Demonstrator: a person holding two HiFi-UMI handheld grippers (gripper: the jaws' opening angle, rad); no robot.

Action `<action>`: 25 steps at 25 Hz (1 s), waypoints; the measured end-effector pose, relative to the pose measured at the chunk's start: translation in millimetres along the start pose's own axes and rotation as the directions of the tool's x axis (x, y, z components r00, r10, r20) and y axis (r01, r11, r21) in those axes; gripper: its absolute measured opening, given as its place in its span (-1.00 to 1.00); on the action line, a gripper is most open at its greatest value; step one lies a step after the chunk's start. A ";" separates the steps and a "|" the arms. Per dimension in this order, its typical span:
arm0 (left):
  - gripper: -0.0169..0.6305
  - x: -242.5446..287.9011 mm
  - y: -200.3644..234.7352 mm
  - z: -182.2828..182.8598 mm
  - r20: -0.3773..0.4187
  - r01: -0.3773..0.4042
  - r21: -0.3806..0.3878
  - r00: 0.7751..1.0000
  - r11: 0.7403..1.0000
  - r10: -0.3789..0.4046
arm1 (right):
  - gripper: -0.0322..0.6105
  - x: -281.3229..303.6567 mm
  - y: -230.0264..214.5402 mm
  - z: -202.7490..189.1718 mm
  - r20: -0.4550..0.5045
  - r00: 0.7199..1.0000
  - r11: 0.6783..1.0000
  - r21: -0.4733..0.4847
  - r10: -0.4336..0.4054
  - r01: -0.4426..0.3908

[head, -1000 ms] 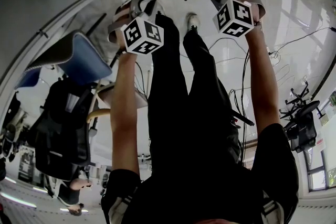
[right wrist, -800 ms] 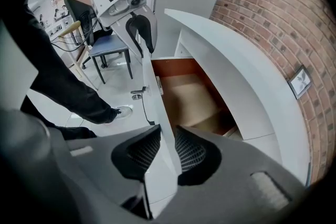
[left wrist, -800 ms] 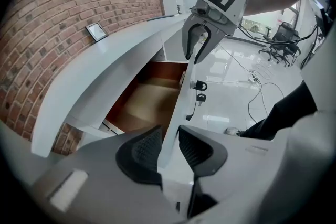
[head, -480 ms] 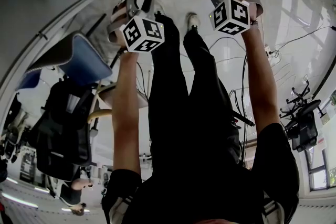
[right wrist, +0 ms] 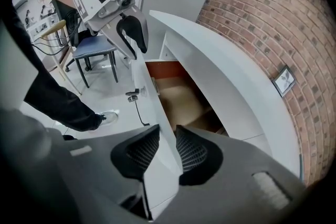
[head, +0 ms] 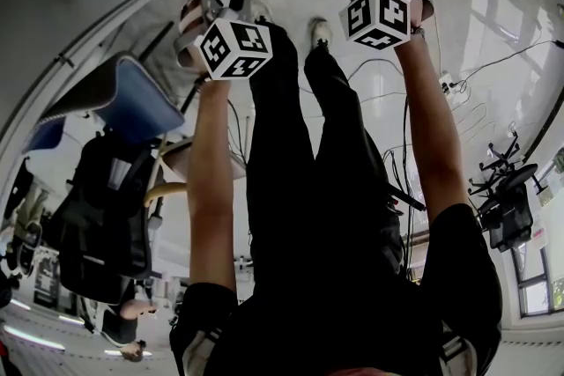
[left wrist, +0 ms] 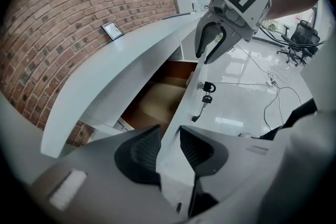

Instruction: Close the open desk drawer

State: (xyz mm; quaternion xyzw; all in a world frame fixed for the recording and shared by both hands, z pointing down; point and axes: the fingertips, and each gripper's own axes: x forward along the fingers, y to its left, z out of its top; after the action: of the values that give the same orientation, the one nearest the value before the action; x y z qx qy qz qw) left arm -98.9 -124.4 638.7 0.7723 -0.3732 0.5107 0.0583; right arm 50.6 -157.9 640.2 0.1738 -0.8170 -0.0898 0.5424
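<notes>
Currently the drawer [left wrist: 157, 102] is seen part open under the white desk [left wrist: 121, 60], with its brown inside exposed. Its front panel [left wrist: 184, 107] is straddled at the top edge by both grippers. The left gripper [left wrist: 169, 139] jaws are held apart around the panel and have just been opening. The same is seen at the right gripper [right wrist: 167, 139]. A key [left wrist: 206, 98] is hung on the panel's outer face.

No words, labels or numbers can be read anywhere — none.
</notes>
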 end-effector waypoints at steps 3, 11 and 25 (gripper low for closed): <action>-0.54 -0.2 -1.9 -2.2 -0.004 -0.002 -0.005 1.000 1.000 0.002 | -0.57 -0.4 2.9 -0.3 -0.002 1.000 1.000 -0.010 -0.010 0.010; -0.47 0.7 0.1 -3.2 0.019 -0.047 -0.051 0.999 0.998 0.048 | -0.50 0.7 1.5 -2.1 0.016 0.997 0.998 0.012 -0.070 0.070; -0.60 -46.6 4.2 9.2 0.150 -0.135 -0.277 0.972 0.951 0.181 | -0.41 -36.9 -6.6 -6.1 0.139 0.974 0.936 0.328 -0.178 0.125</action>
State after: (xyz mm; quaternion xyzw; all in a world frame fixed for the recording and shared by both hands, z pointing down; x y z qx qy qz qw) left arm -104.0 -107.6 594.4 0.7665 -0.5027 0.3901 0.0872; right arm 70.4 -149.7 608.9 0.3133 -0.8473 -0.0131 0.4286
